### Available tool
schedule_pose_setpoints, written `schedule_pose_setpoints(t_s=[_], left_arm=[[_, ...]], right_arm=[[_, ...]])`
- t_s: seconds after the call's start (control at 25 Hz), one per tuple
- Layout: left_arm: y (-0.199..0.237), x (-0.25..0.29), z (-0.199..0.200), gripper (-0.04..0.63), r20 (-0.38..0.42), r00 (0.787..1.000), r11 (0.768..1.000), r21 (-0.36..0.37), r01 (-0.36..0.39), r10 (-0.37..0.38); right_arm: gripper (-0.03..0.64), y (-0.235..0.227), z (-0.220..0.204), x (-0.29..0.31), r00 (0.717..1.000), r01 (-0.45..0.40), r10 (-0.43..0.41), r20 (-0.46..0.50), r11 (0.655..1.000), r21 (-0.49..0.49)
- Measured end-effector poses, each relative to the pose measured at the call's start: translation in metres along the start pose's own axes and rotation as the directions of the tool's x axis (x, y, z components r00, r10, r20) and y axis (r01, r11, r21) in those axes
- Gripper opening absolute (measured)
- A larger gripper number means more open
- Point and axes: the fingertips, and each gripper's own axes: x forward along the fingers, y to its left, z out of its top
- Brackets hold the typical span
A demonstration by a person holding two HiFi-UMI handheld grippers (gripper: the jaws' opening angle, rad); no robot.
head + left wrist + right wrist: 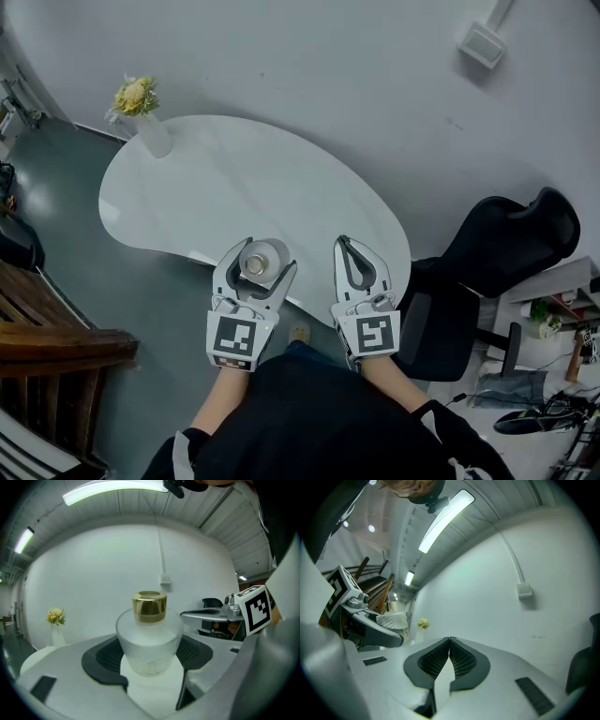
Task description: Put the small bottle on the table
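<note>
The left tool (259,255) held the small bottle (149,639) by its sides between its 2 jaws, over the near edge of the white worktop (244,178). The right tool (449,641) was closed with nothing in it.

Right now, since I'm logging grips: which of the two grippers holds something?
The left gripper: its fingers clasp the small bottle with the gold cap. The right gripper has its fingers shut on nothing.
</note>
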Motion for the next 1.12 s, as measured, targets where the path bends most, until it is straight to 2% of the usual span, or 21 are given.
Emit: schedule_pose_setpoints(t_s=[0.16,0.36,0.44,0.84,1.12], left_arm=[[0.002,0.023,-0.002,0.333,-0.007,1.0,1.0,0.001,0.0,0.0],[-0.001,0.045,-0.011,0.333,-0.035,0.999,1.0,0.005,0.023,-0.023],[0.0,0.054,-0.012,0.333,-0.046,0.998,0.999,0.008,0.033,-0.033],[0.006,0.096,-0.01,0.333,-0.095,0.989,0.993,0.041,0.115,-0.11],[0.011,0.138,-0.016,0.333,-0.126,0.976,0.98,0.069,0.186,-0.176]], right_arm=[[0.021,-0.007,-0.019,0.012,0.998,-0.04,0.04,-0.054,0.999,-0.002],[0.023,-0.018,-0.029,0.024,0.999,-0.036,0.036,-0.03,0.999,0.006],[0.023,-0.021,-0.034,0.028,0.997,-0.036,0.037,-0.062,0.999,0.014],[0.023,-0.038,-0.043,0.053,0.992,-0.003,0.006,-0.129,1.0,0.024],[0.023,-0.058,-0.058,0.072,0.984,0.057,-0.049,-0.17,0.998,0.039]])
